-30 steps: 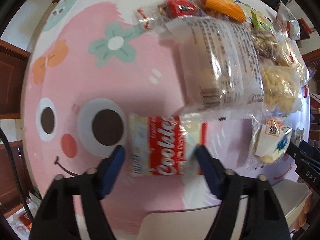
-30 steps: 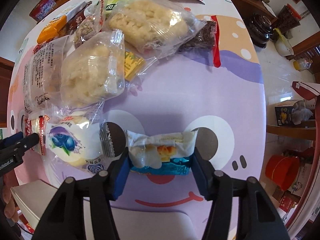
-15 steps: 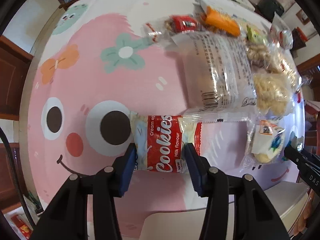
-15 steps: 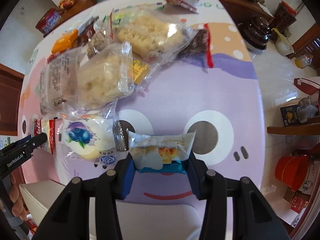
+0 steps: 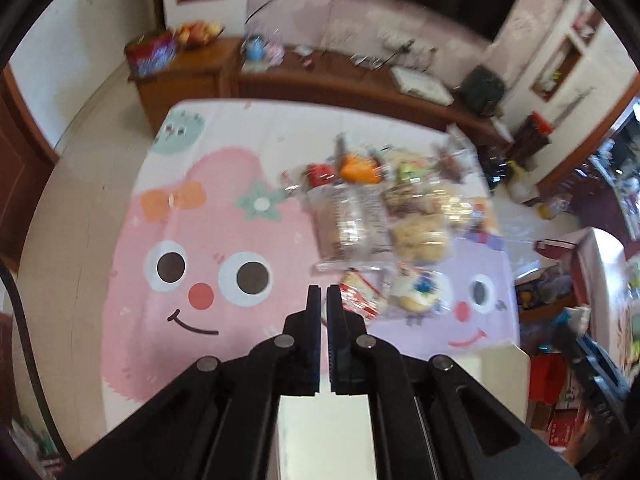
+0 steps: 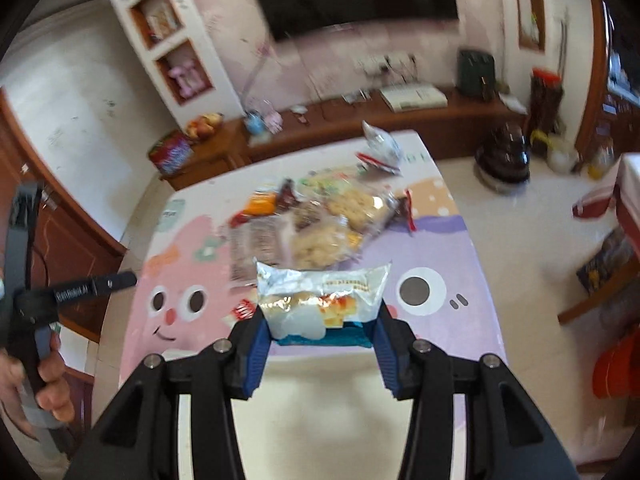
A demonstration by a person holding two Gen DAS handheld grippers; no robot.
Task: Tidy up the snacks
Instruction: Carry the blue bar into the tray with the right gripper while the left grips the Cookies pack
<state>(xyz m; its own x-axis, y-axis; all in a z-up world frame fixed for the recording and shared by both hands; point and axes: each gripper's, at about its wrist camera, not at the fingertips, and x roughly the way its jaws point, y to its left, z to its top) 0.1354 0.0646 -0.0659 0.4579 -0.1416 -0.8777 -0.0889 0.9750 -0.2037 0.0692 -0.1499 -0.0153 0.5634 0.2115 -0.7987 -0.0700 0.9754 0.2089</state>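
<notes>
Cake packet [image 6: 322, 300] sits clamped between my right gripper [image 6: 320, 344] pads, lifted clear above the cartoon tablecloth [image 5: 192, 216]. My left gripper [image 5: 324, 312] has its jaws pressed together on nothing; the red cookie packet [image 5: 360, 298] lies on the cloth just beyond its tips, beside the snack pile [image 5: 384, 220]. I judge this a carry step: next I need a drop spot for the cake, then a fresh, squarer grasp on the cookies.
</notes>
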